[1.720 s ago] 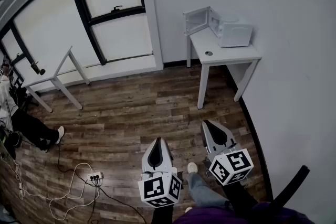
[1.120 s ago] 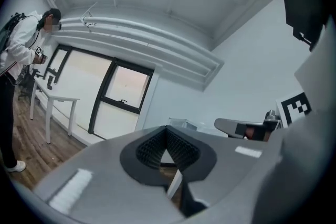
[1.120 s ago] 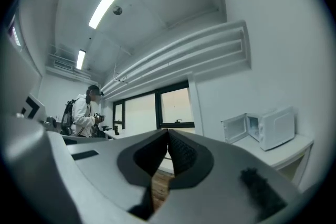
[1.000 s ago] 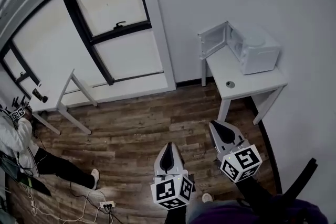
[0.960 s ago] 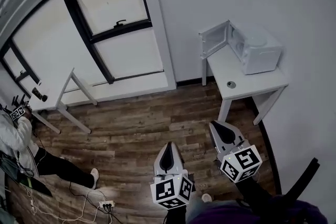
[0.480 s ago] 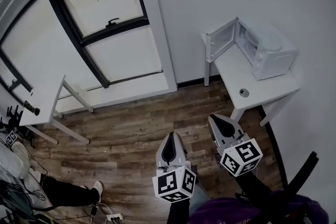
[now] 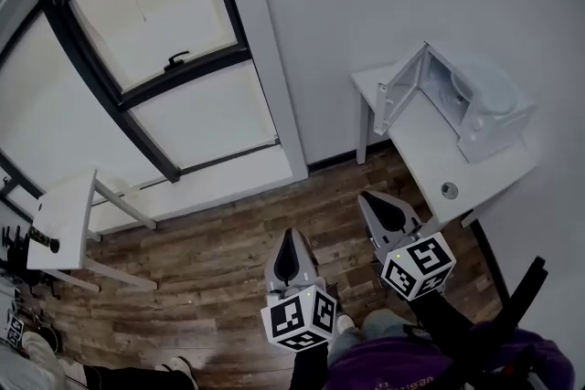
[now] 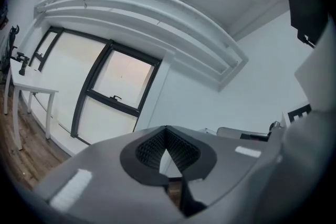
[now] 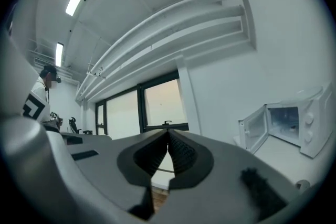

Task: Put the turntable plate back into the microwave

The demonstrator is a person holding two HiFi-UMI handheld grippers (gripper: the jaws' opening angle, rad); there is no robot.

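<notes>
Approach step: left hand-held gripper (image 7: 289, 238) & right hand-held gripper (image 7: 369, 199) both pressed together, empty, well short of worktop (image 7: 428, 162) at right, where microwave (image 7: 489, 125) stands w/ door open & plate (image 7: 472, 85) seemingly on its top; next: close in, spread jaws, pinch plate rim.

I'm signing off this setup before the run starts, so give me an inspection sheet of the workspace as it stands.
Surface: white table against the wall, mostly bare.
Job's things: microwave on the table, door swung open; a round plate-like shape lies on its top, though whether it is the turntable plate cannot be told.
Clutter: one small round object near the table's front edge.
Grippers: left gripper and right gripper both shut, empty, held over the floor.
Cables: nothing seen.
Surroundings: wood floor, large window, second white table at left.
</notes>
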